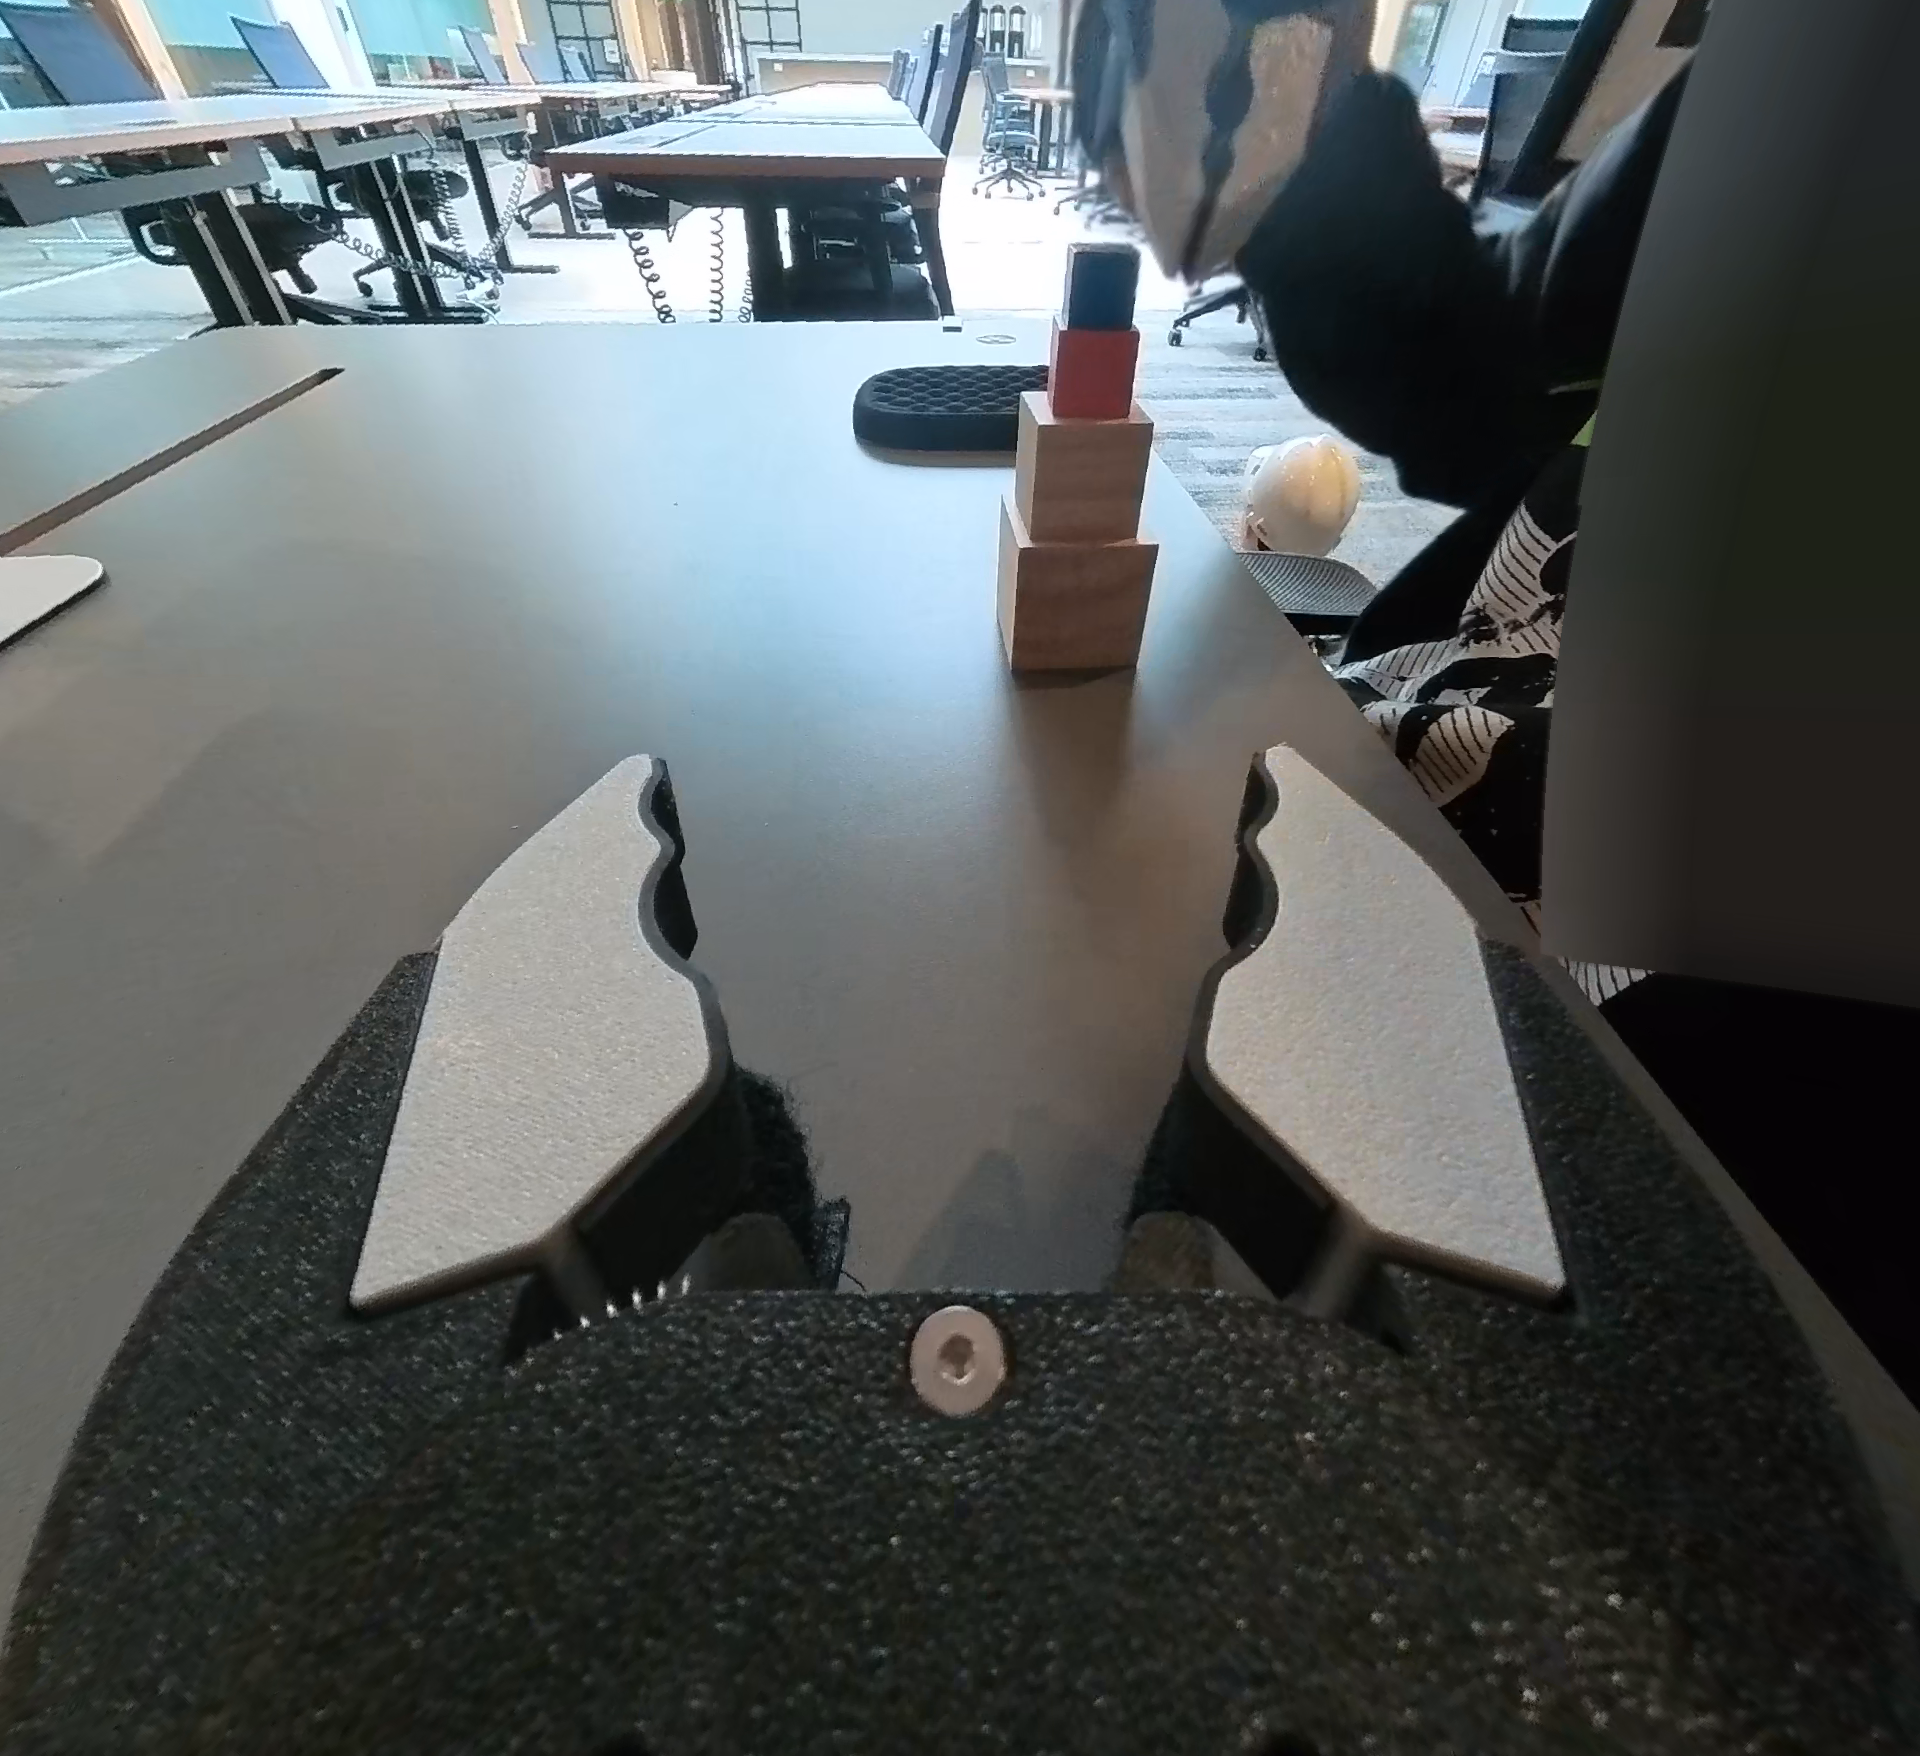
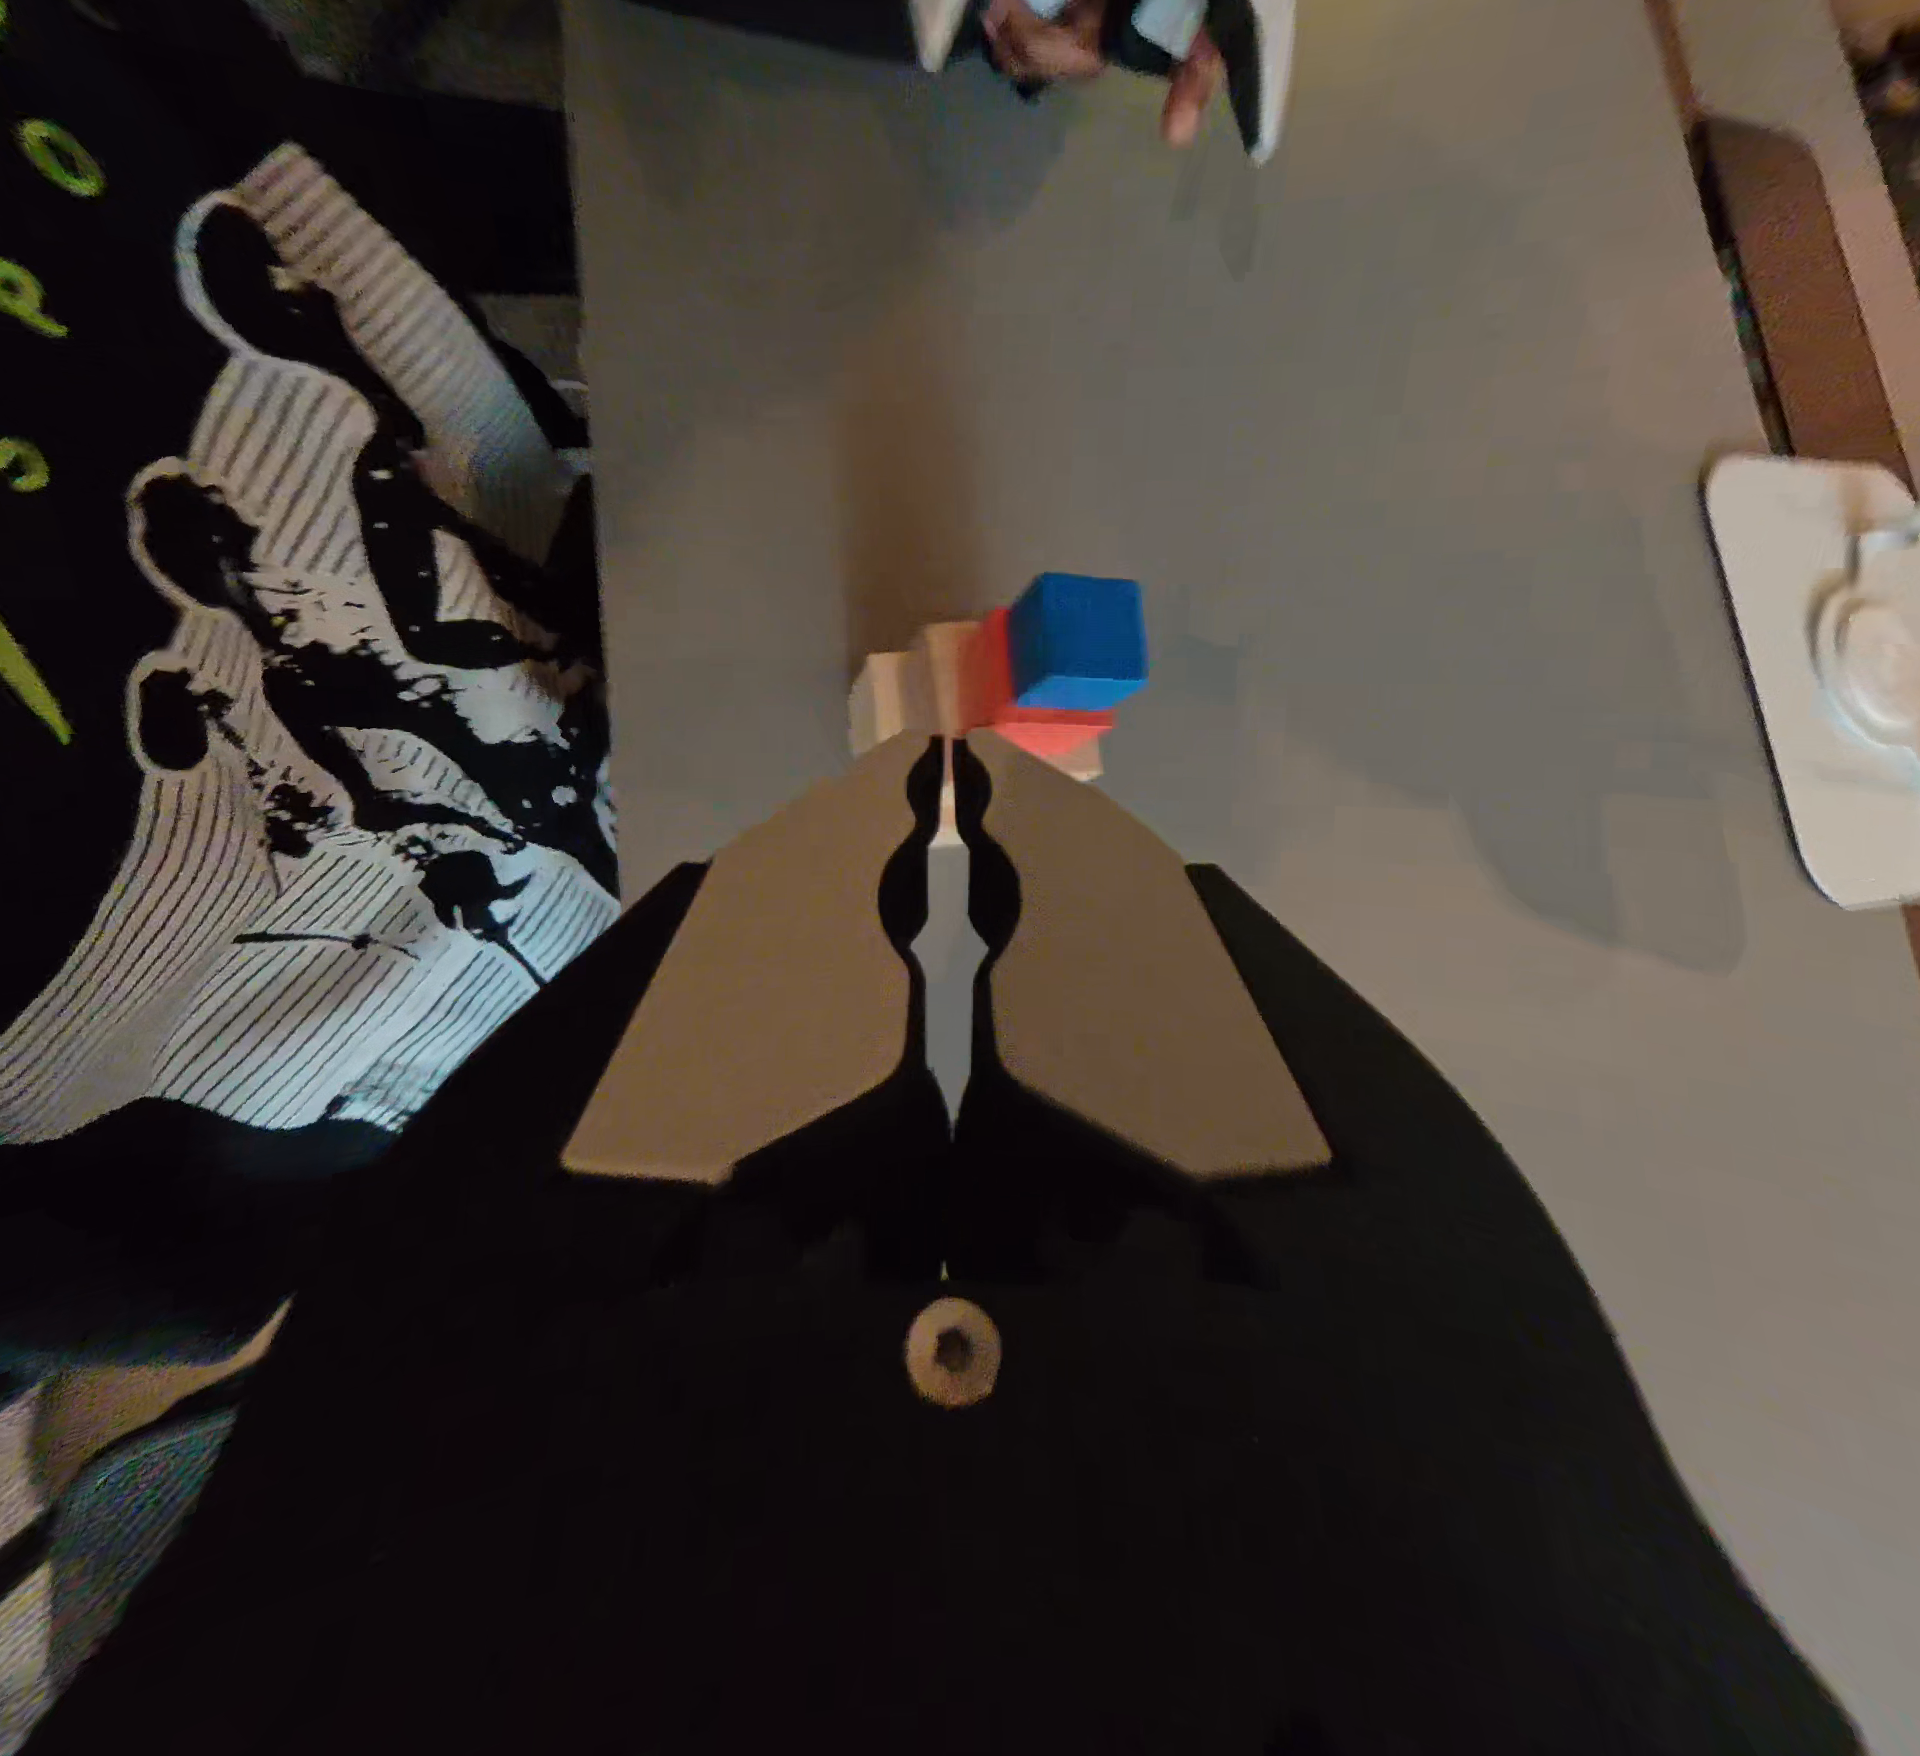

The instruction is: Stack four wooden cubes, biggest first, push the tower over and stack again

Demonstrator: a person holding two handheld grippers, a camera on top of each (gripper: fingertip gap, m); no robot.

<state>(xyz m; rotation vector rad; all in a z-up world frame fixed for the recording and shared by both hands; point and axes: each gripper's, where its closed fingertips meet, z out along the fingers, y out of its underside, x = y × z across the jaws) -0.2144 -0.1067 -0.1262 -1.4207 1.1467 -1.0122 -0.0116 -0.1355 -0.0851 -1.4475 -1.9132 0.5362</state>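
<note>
A tower of four cubes stands upright near the right edge of the grey table (image 1: 520,615). A big natural wood cube (image 1: 1075,605) is at the bottom, then a smaller wood cube (image 1: 1086,480), a red cube (image 1: 1091,371) and a blue cube (image 1: 1101,285) on top. My left gripper (image 1: 961,807) is open and empty, low over the table, short of the tower. My right gripper (image 2: 948,750) is shut and empty, looking down on the tower from above; the blue cube (image 2: 1081,641) and red cube (image 2: 1039,724) show just beyond its tips. It appears blurred above the tower in the left wrist view (image 1: 1184,252).
A black honeycomb pad (image 1: 940,407) lies on the table behind the tower. A white stand base (image 2: 1818,667) sits at the table's far side. The person's patterned black-and-white shirt (image 2: 312,667) is by the table edge. Office desks and chairs stand beyond.
</note>
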